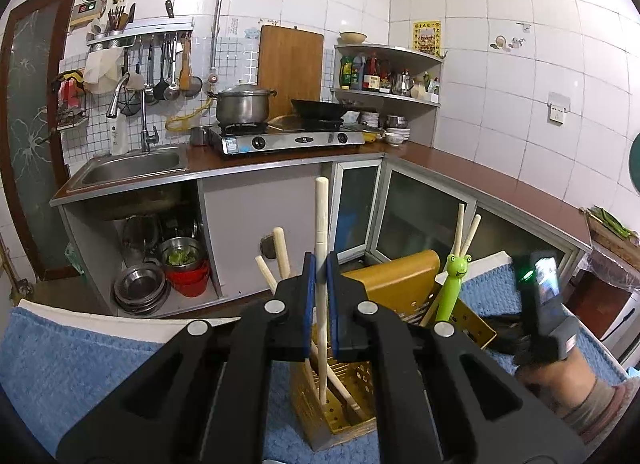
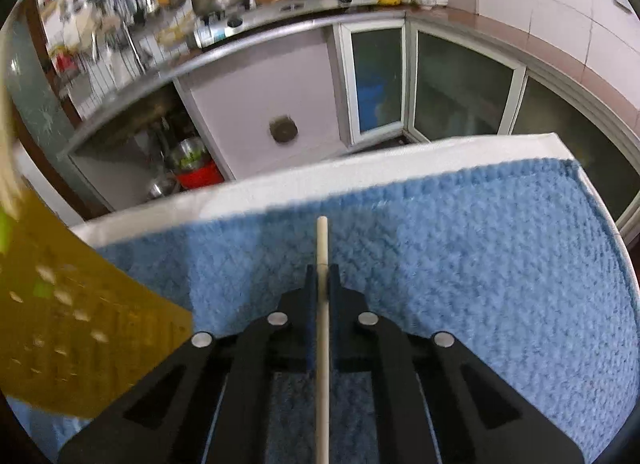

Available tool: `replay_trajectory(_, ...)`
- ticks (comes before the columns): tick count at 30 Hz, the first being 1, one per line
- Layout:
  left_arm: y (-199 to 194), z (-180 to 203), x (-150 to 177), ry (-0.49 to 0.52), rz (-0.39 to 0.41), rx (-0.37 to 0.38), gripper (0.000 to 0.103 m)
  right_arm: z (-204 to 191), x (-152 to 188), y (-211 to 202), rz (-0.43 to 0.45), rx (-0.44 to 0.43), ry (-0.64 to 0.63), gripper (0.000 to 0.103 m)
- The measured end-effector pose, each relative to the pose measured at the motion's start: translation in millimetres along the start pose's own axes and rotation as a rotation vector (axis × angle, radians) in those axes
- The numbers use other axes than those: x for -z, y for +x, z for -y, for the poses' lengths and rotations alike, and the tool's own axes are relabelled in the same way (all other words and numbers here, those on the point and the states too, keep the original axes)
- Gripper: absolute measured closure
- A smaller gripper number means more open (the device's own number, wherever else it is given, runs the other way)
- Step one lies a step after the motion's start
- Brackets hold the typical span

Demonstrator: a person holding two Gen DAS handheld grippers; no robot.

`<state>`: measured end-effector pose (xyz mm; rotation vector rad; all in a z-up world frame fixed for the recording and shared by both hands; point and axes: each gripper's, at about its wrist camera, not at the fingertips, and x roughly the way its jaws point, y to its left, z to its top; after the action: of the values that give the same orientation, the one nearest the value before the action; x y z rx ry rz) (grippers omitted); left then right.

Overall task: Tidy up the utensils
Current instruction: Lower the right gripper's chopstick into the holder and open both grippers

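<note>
My left gripper is shut on a pale wooden utensil handle that stands upright in the yellow perforated utensil holder on the blue towel. Other wooden handles and a green frog-shaped utensil stand in the holder. My right gripper is shut on a thin pale wooden stick that points forward over the blue towel. The yellow holder is blurred at the left of the right wrist view. The right hand and gripper body show right of the holder.
The towel lies on a white table. Beyond are a kitchen counter with a sink, a gas stove with a pot and a wok, corner shelves, hanging ladles and open cabinets holding metal bowls.
</note>
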<state>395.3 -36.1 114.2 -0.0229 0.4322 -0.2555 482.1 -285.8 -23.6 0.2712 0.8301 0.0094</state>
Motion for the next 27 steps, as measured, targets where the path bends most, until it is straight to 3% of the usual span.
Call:
replay_trajectory(7, 0.1, 1.9, 4.0, 0.001, -0.009, 0.009, 0.098, 2.0, -16.6, -103.7, 0.312, -0.128, 0.072, 0.097)
replay_trajectory(14, 5.2, 1.9, 15.9, -0.009, -0.026, 0.01, 0.099, -42.1, -8.2, -190.6, 0.781, -0.297, 0.02, 0.097)
replay_trajectory(18, 5.8, 3.2, 22.1, 0.0, -0.009, -0.002, 0.098, -61.8, -8.7, -193.1, 0.912, -0.346, 0.014, 0.097)
replay_trajectory(27, 2.9, 6.9, 30.1, 0.02, 0.046, -0.005, 0.098, -81.3, -2.2, -174.8, 1.069, -0.283, 0.05, 0.097)
